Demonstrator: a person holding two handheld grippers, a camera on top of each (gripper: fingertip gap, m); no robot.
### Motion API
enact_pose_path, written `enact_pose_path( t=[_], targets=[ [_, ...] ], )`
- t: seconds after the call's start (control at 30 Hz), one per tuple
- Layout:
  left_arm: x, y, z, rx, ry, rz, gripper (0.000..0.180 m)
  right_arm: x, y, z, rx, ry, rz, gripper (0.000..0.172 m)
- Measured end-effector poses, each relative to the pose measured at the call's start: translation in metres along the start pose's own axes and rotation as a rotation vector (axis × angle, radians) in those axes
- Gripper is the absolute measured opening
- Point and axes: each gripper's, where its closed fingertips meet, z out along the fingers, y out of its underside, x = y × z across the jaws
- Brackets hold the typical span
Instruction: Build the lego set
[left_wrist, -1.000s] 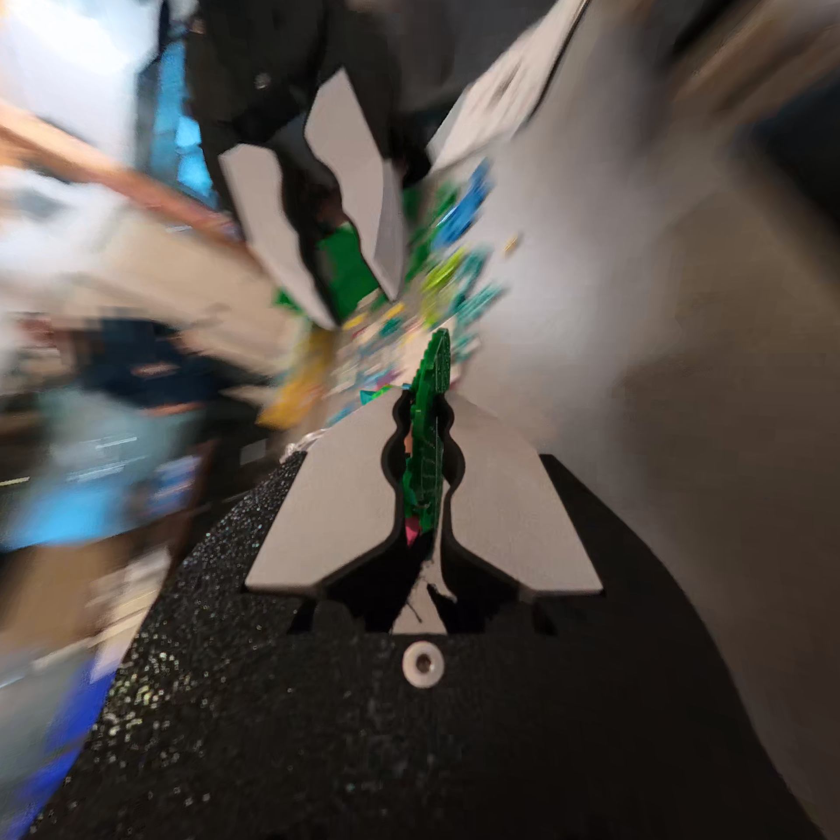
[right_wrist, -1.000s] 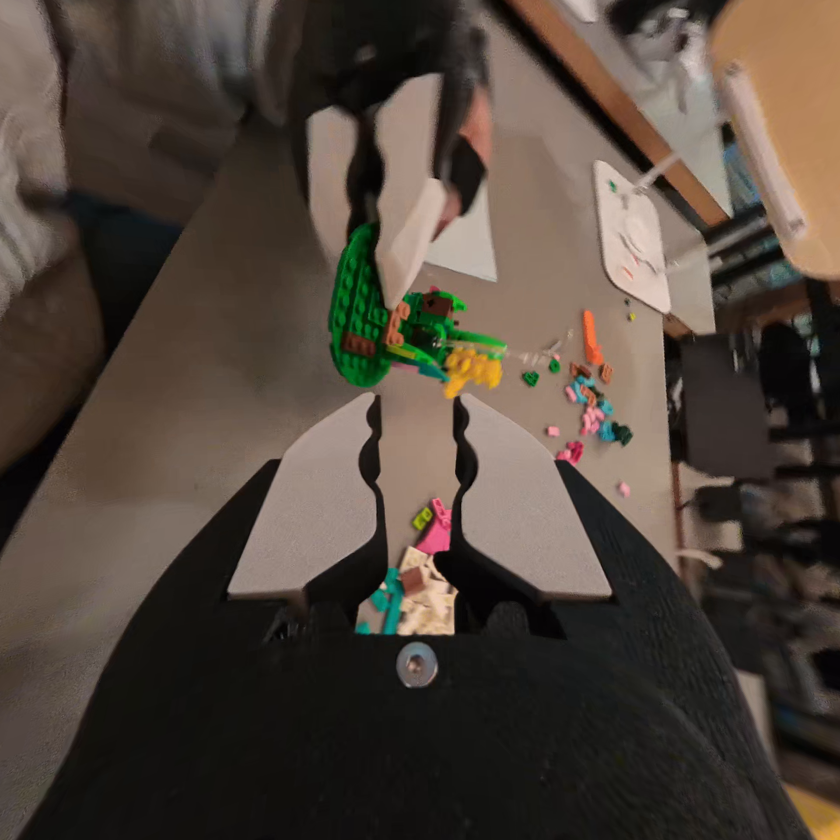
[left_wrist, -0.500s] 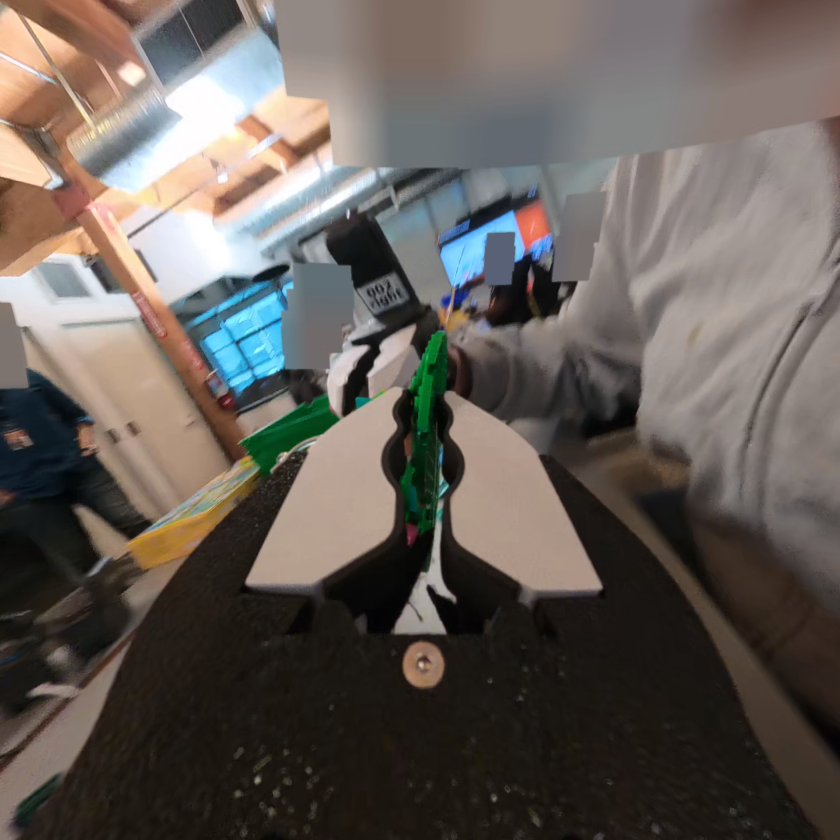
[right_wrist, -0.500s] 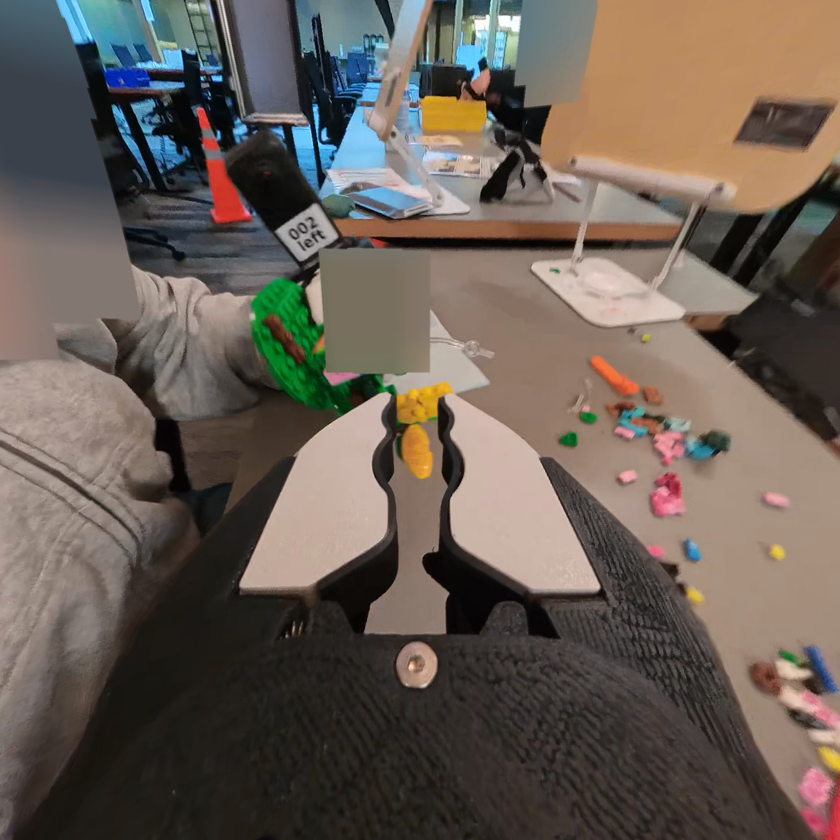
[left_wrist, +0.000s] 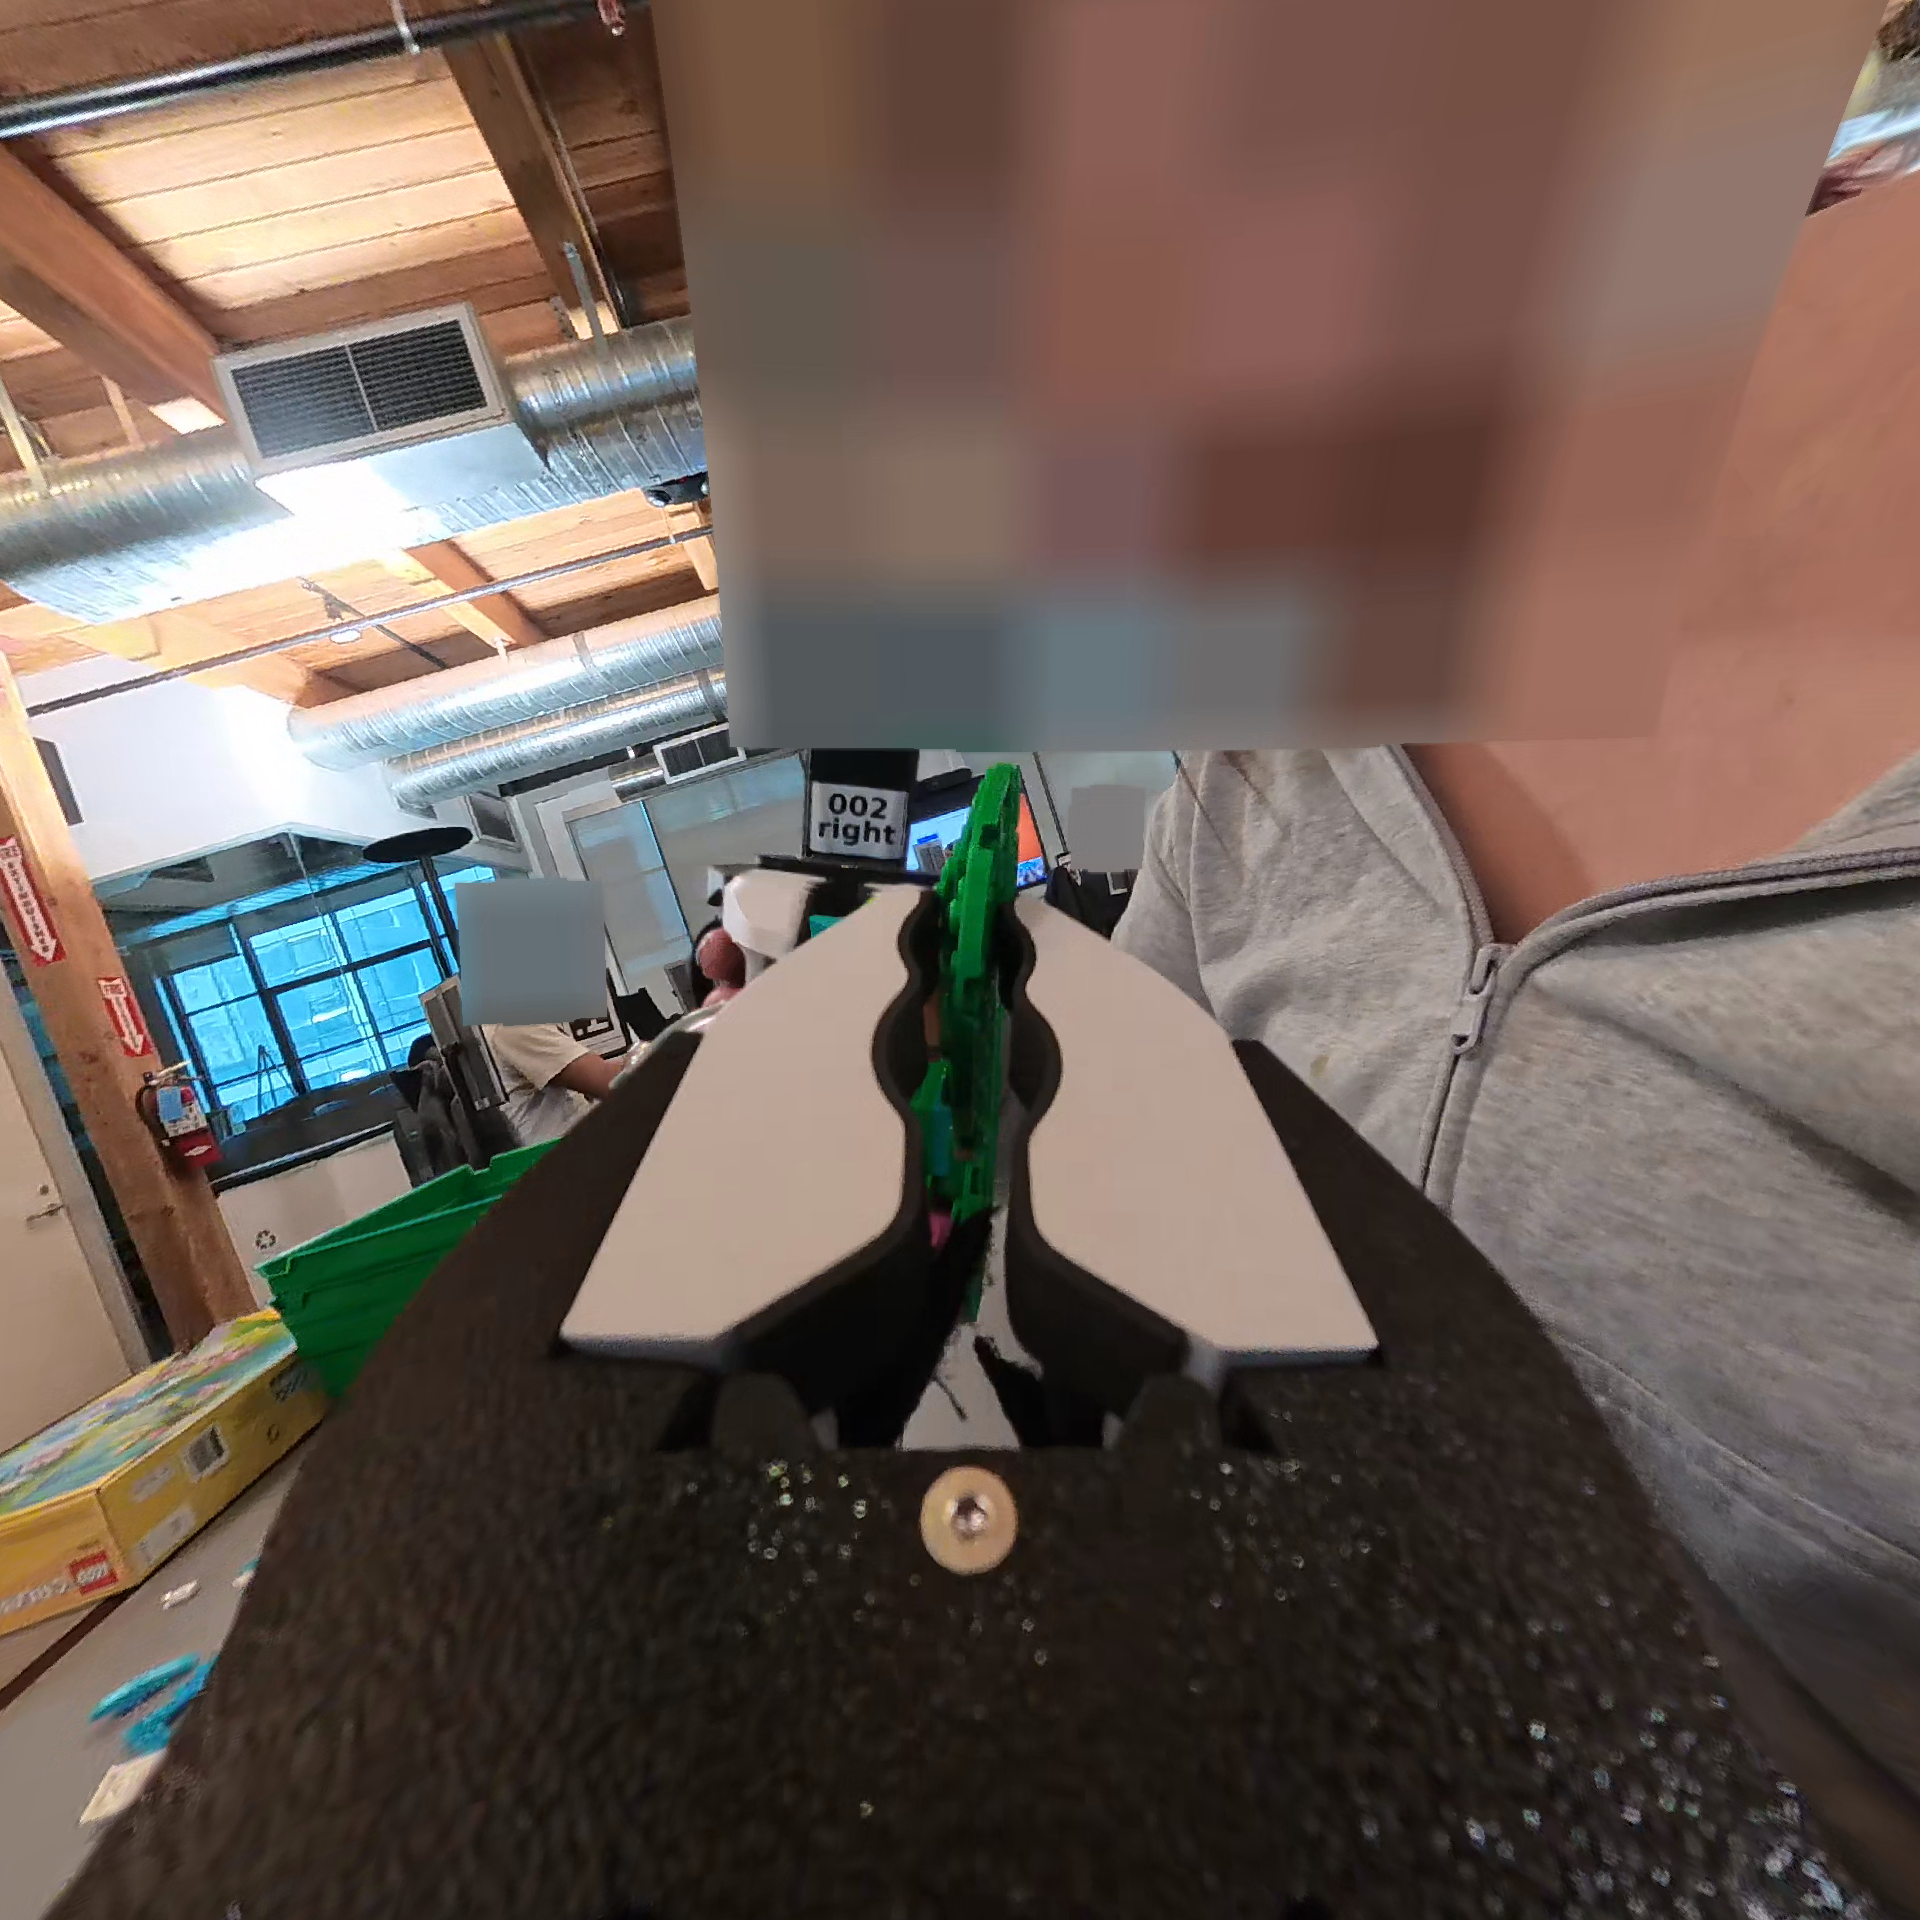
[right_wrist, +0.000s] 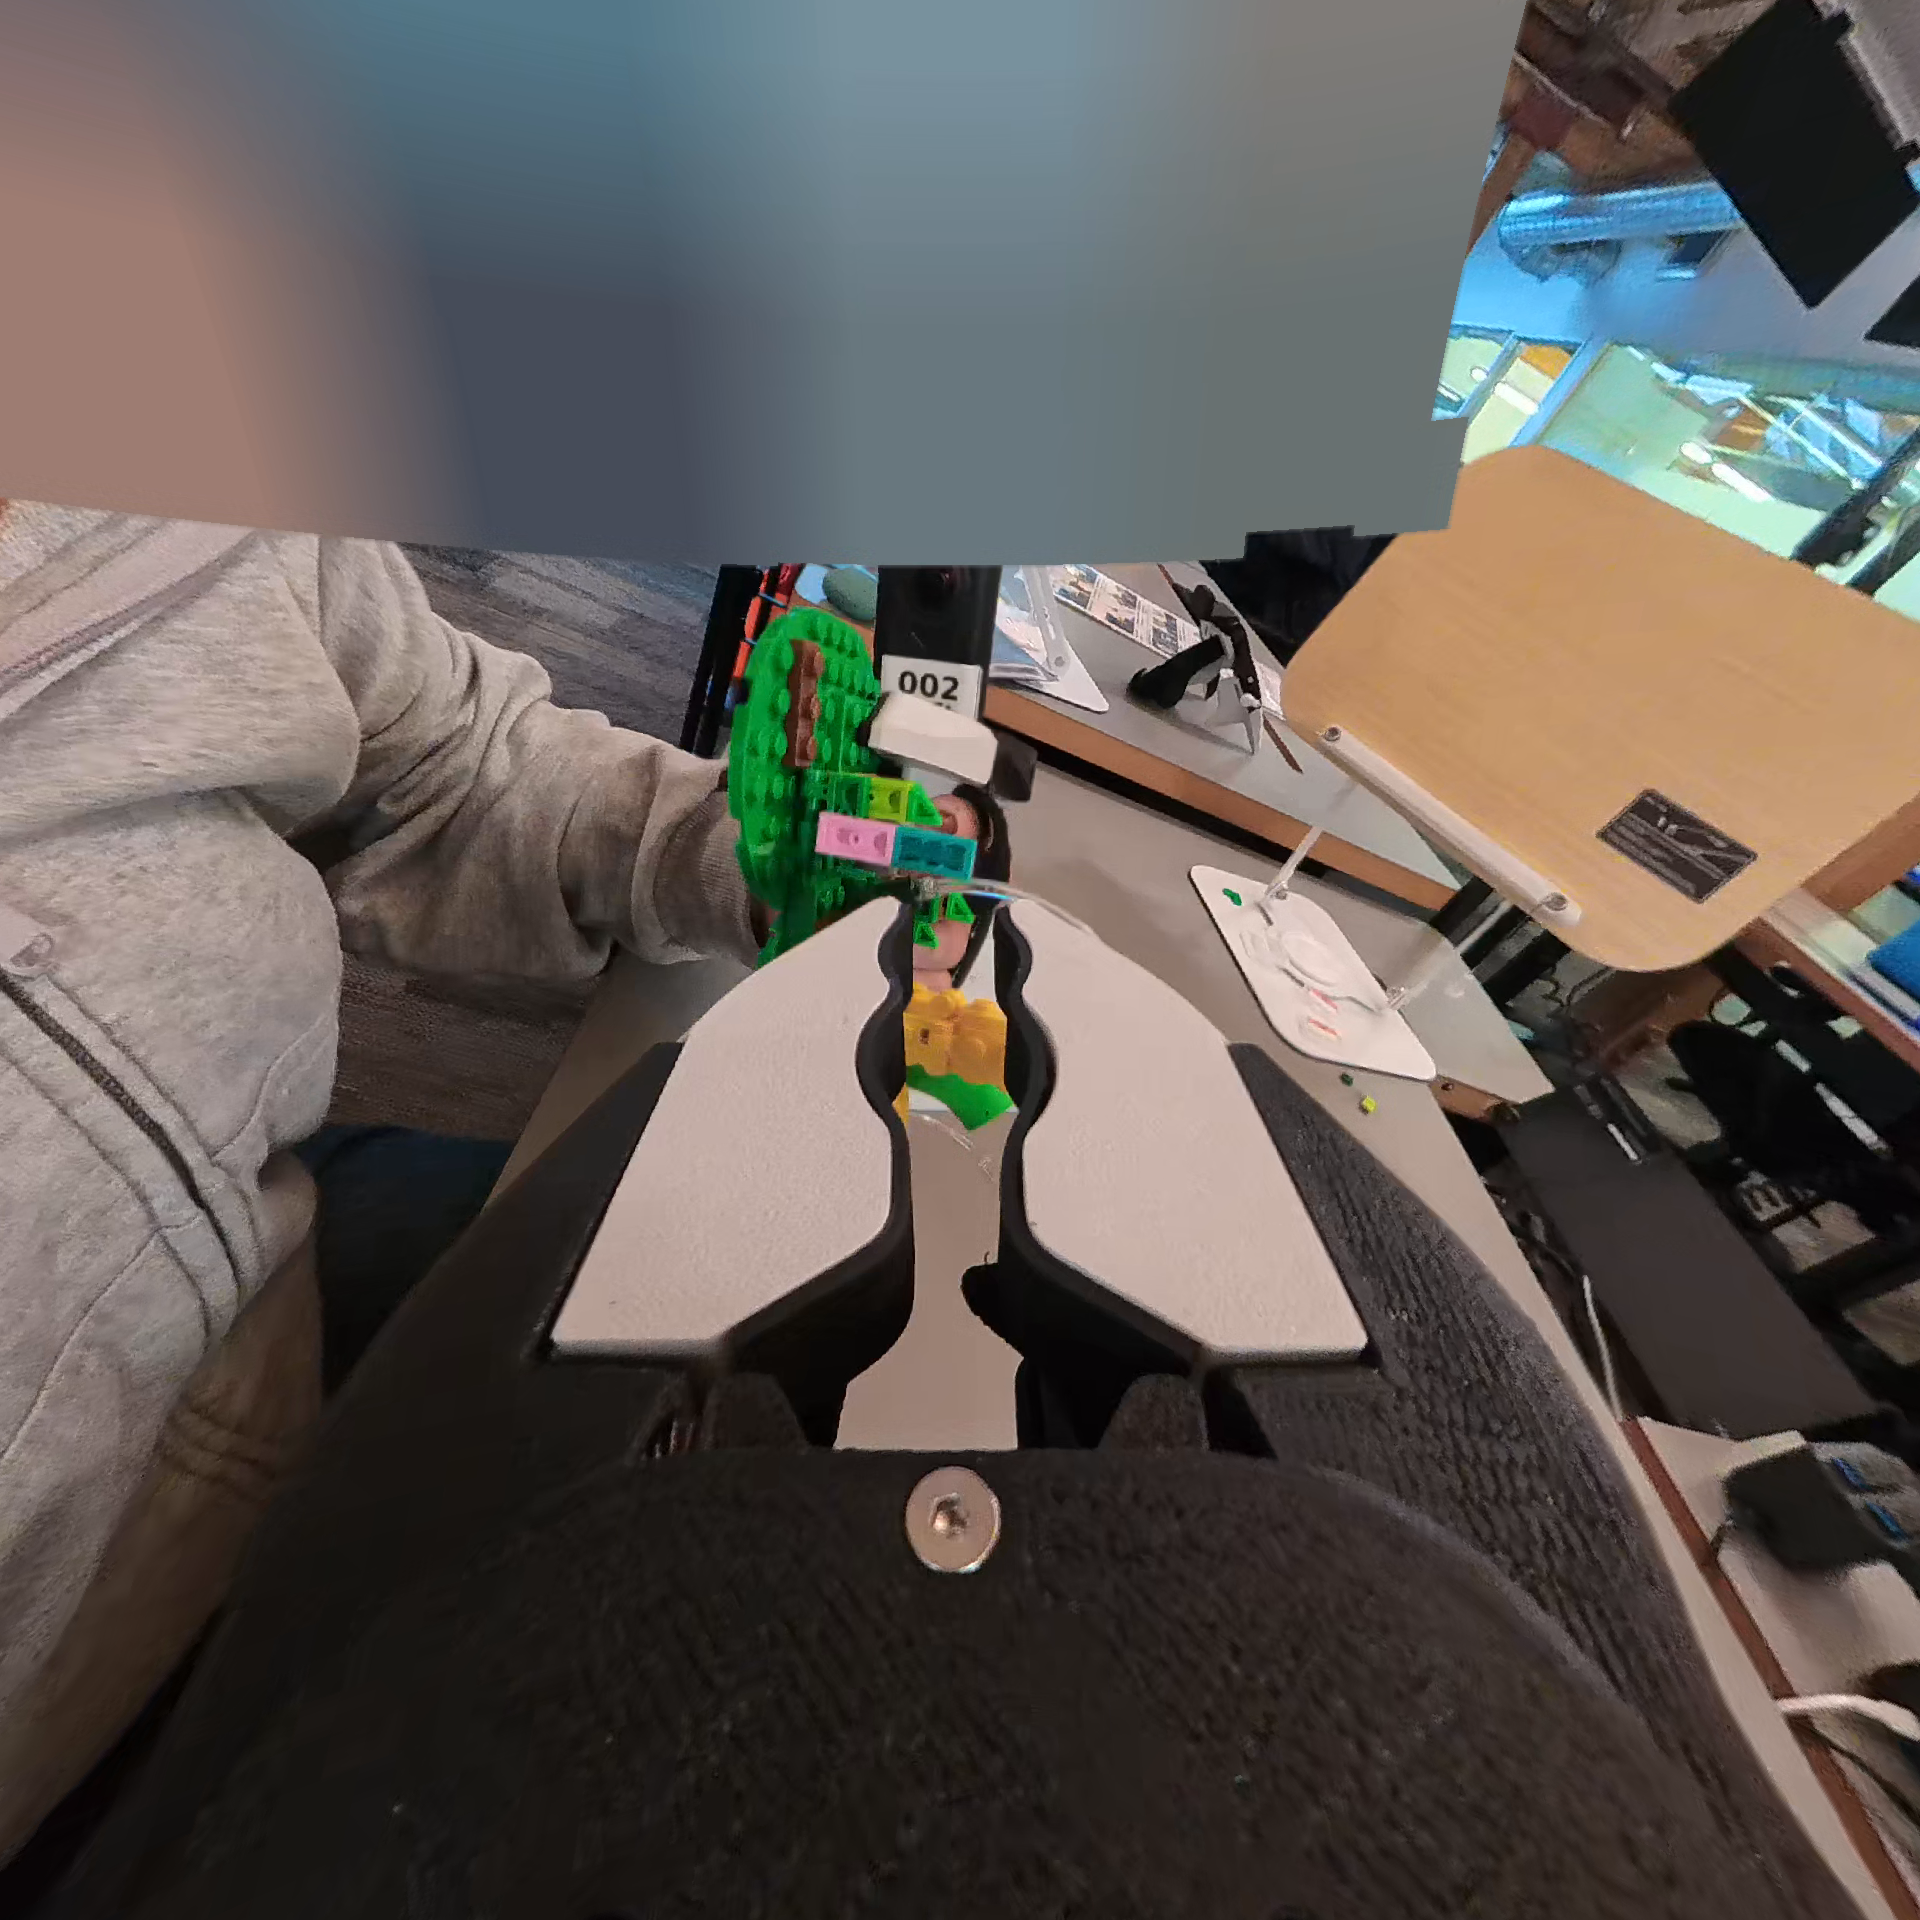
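Up close, gripping a round green brick plate (left_wrist: 977, 997) edge-on in the left gripper (left_wrist: 961, 925), both pale fingers (left_wrist: 790, 1122) pressing against its faces. Carrying brown, lime, pink and teal bricks (right_wrist: 894, 836) on the studded side of that plate (right_wrist: 790, 769), plainly visible from the right wrist view. Pinching a yellow brick cluster (right_wrist: 951, 1034) in the right gripper (right_wrist: 951, 935), its jaws standing narrowly apart around that piece, a green curved part just below it; whether the cluster is joined to the plate cannot be told. Hovering both tools above a grey table (right_wrist: 1132, 883), close to a person in a grey zip hoodie (left_wrist: 1558, 1091). Showing beyond: a white stand base (right_wrist: 1309, 966) under a tilted wooden board (right_wrist: 1558, 707), a yellow toy box (left_wrist: 135, 1455) beside a green bin (left_wrist: 395, 1247), and loose teal pieces (left_wrist: 145, 1704) on the table.
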Motion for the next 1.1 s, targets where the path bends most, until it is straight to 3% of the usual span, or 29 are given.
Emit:
enact_pose_path(
  t=[0.43, 0.63, 0.73, 1.03, 1.1],
  targets=[
    [0.004, -0.008, 0.0, 0.002, 0.015, 0.019, 0.011, -0.012, -0.006, 0.003, 0.024, 0.005, -0.089, 0.013],
    [0.001, -0.001, 0.001, -0.046, -0.018, 0.057, 0.01, -0.013, -0.011, 0.008, 0.045, 0.074, -0.145, 0.051],
    [0.001, 0.004, 0.004, -0.079, -0.029, 0.082, 0.011, -0.015, -0.007, 0.014, 0.022, 0.111, -0.182, 0.059],
    [0.0, 0.007, 0.004, -0.113, -0.044, 0.109, 0.011, -0.017, -0.006, 0.017, -0.001, 0.156, -0.263, 0.059],
    [-0.001, 0.009, 0.005, -0.132, -0.054, 0.128, 0.011, -0.019, -0.009, 0.015, 0.008, 0.164, -0.293, 0.052]
  ],
)
